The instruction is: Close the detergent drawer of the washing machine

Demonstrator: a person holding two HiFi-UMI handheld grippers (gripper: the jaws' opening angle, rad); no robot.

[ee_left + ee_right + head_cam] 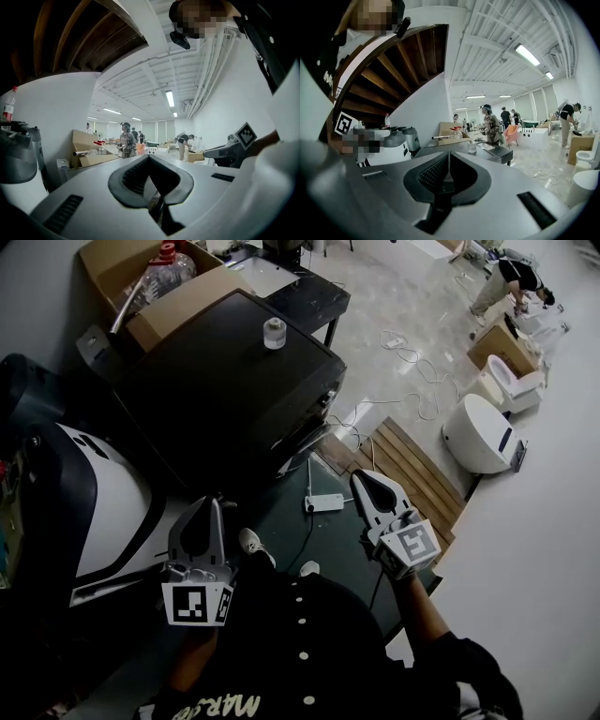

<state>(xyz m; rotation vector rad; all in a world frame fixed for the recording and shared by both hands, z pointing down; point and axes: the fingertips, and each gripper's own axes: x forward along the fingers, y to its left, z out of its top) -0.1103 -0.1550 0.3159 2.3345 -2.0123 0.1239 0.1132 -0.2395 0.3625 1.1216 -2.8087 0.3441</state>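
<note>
White-walled and open, the workshop has a pale polished floor (pixel 412 296) with loose white cables lying across it, and strip lights run along the ceiling in both gripper views. Beyond the fingertips of both grippers stands the dark boxy washing machine (pixel 225 381), a small clear glass jar (pixel 274 333) sitting on its flat top. Its front panel (pixel 305 423) faces the ground ahead of the right fingertips. The detergent drawer belongs on that panel, but the steep angle and dim light keep me from picking it out or telling whether it stands out.

The left gripper (pixel 211 507) has its 2 jaws pressed together with nothing between them, and its own view shows only open room past the tips. The right gripper (pixel 359 479) is likewise closed and empty. Both are held low in front of the person's dark shirt, tips aimed toward the machine yet well apart from it. I take this as a ready stance, with the push not yet begun. Closed jaws would give a blunt tip suited to nudging a drawer front.

Just beyond the right fingertips a white power strip (pixel 324 503) lies on the floor beside a slatted wooden board (pixel 408 460). Further out to the right of them sit white ceramic toilets (pixel 483 432). Brown cardboard boxes (pixel 178 296) stand behind the machine
</note>
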